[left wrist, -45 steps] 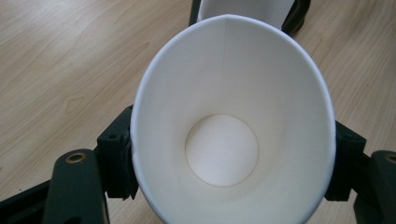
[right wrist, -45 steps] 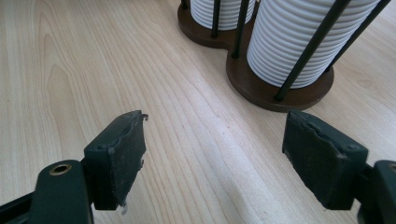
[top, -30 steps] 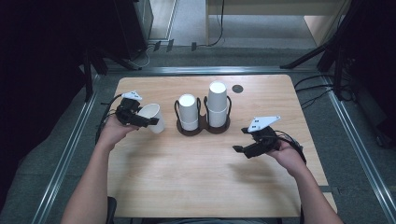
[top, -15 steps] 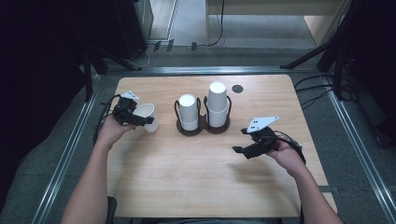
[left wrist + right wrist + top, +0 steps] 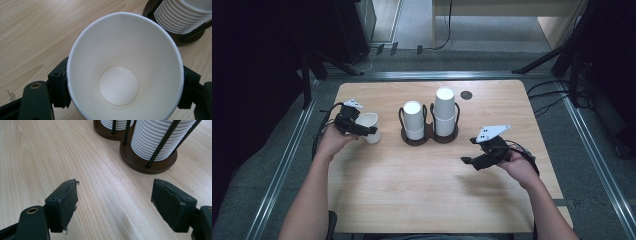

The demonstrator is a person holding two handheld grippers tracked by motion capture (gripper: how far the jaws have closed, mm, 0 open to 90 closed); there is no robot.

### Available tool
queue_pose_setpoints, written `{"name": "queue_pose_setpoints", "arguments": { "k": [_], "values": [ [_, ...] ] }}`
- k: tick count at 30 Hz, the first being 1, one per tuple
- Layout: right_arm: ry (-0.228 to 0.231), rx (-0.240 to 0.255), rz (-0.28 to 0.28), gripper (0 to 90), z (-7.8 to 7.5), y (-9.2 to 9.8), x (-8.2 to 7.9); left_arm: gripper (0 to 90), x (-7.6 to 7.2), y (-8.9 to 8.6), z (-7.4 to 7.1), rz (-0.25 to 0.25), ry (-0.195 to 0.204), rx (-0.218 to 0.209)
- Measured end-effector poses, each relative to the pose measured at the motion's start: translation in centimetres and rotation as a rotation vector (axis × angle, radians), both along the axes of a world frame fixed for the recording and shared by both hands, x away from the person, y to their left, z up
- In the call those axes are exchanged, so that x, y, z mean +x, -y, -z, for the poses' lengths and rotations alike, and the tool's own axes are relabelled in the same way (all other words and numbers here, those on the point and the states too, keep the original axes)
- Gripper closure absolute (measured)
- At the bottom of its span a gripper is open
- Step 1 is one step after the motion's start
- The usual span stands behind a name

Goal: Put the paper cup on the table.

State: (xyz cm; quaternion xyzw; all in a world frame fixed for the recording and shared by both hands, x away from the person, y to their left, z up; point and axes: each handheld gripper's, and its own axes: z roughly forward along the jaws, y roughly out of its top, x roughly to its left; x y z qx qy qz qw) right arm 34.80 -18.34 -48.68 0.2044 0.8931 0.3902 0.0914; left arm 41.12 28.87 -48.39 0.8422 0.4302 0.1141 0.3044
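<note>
A white paper cup (image 5: pixel 369 127) is seen pinched between the jaws of the left gripper (image 5: pixel 362 130), its open mouth turned toward that gripper's camera, at the left part of the wooden table (image 5: pixel 412 200). The jaws have just been easing wider, yet both pads (image 5: pixel 60 87) lie against the cup's sides. Just beside it stands a dark two-post holder (image 5: pixel 430 137) with two stacks of cups (image 5: pixel 445 112). The right gripper (image 5: pixel 472 161) is held spread — nothing between its pads (image 5: pixel 63 203) — above bare table near the holder.
</note>
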Motion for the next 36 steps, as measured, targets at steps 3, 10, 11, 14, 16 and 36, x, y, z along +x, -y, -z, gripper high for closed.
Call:
{"name": "queue_pose_setpoints", "arguments": {
  "k": [3, 10, 11, 14, 16, 36],
  "values": [
    [-0.001, -0.006, -0.003, 21.7, 0.06, -0.02, 0.01, 20.8, 0.01, -0.04, 0.06, 0.007, 0.007, -0.006],
    [0.000, -0.005, -0.003, 21.8, 0.06, -0.08, -0.02, 19.6, 0.04, -0.09, 0.20, 0.015, -0.003, -0.017],
    [0.000, -0.006, -0.003, 21.7, 0.07, -0.07, -0.01, 19.6, 0.03, -0.12, 0.26, 0.017, -0.005, -0.019],
    [0.000, -0.006, -0.004, 21.7, 0.04, -0.03, -0.01, 19.1, 0.02, -0.17, 0.39, 0.015, -0.014, -0.020],
    [0.000, -0.007, -0.003, 21.7, 0.04, -0.02, -0.01, 18.3, 0.01, -0.20, 0.41, 0.017, -0.019, -0.030],
    [0.009, -0.046, -0.016, 21.7, 0.33, -0.36, -0.19, 8.0, -0.53, -0.11, -0.36, 0.025, -0.031, -0.085]
  ]
}}
